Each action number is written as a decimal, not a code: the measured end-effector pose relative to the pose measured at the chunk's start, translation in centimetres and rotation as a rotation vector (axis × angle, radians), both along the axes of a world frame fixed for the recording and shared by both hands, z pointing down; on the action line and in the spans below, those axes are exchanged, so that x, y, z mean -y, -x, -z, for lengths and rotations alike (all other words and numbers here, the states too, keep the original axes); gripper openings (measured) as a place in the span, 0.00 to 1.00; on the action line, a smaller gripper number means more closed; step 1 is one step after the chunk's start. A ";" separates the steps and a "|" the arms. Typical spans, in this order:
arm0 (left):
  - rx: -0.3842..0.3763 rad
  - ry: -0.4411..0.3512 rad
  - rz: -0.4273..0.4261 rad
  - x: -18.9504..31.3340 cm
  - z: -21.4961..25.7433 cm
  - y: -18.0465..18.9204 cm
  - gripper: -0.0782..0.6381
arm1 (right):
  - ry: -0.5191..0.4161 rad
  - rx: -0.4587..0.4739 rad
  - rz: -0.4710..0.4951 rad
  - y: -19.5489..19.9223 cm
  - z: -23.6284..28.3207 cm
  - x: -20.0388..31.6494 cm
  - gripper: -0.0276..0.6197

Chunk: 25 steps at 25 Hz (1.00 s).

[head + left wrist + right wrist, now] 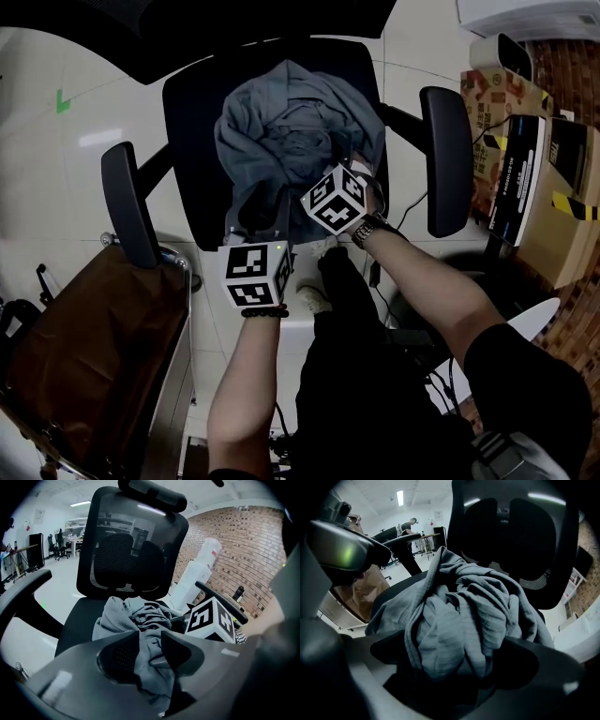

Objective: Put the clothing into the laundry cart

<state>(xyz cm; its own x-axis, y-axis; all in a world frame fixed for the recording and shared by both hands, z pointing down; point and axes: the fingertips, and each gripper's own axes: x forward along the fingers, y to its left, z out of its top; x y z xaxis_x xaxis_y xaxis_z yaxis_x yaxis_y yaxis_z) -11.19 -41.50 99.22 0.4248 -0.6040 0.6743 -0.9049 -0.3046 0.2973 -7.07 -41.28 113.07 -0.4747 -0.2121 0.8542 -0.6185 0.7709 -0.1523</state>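
Observation:
A crumpled grey garment (291, 122) lies heaped on the seat of a black office chair (197, 141). My left gripper (265, 217) is at the heap's near edge. In the left gripper view a fold of the garment (136, 616) hangs between the narrowly parted jaws of that gripper (150, 641). My right gripper (330, 164) reaches into the heap just to the right. Its jaws (459, 653) stand wide apart around a thick bunch of the grey cloth (464, 616), not pressing on it. The laundry cart (84, 356), lined with a brown bag, stands at the lower left.
The chair's armrests (127, 202) (448, 159) flank the seat and its mesh backrest (131, 550) rises behind. Cardboard boxes (525, 169) stand at the right by a brick wall. The person's legs and a cable are below the seat.

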 end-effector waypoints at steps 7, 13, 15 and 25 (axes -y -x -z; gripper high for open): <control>-0.001 -0.007 0.027 0.4 -0.8 0.9 0.28 | -0.044 -0.065 0.008 -0.1 -1.5 0.4 0.75; 0.021 -0.001 0.035 1.1 1.2 0.5 0.28 | -0.007 -0.032 -0.026 -1.0 1.0 1.3 0.23; 0.026 -0.010 0.035 1.0 2.0 0.4 0.28 | -0.007 -0.010 -0.042 -1.0 1.7 1.0 0.19; 0.065 -0.063 0.046 1.1 7.8 1.1 0.28 | -0.057 0.113 -0.095 -0.9 9.8 1.8 0.16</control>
